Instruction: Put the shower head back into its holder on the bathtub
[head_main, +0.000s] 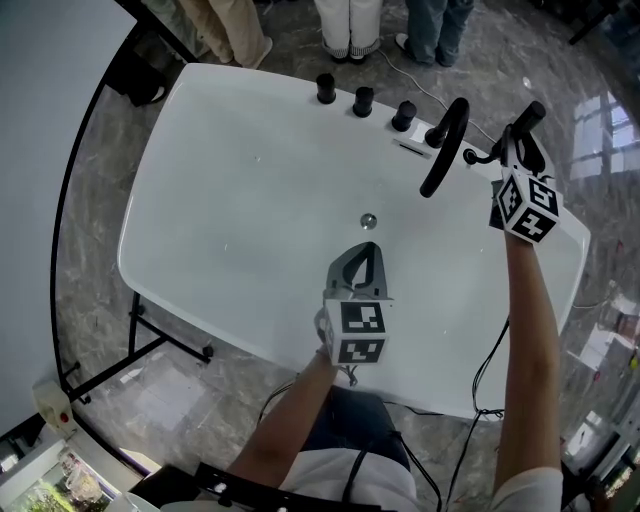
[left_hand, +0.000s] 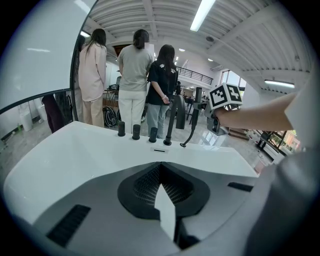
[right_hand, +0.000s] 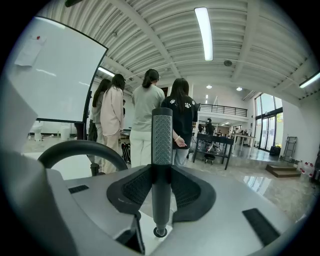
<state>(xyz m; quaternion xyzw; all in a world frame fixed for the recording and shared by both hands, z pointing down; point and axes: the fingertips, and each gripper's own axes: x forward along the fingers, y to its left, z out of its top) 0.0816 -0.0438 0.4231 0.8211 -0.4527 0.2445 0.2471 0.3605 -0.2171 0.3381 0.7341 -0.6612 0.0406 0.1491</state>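
The black shower head stands upright between the jaws of my right gripper, which is shut on its handle. Its lower tip sits at the round holder on the white bathtub rim. In the head view the right gripper holds the shower head at the bathtub's far right corner, beside the curved black faucet spout. My left gripper hovers over the near side of the tub, shut with nothing in it. From the left gripper view the shower head shows beyond the spout.
Three black knobs line the far rim left of the spout, with a drain in the tub floor. Several people stand just behind the tub. A black curved stand and a marble floor surround it.
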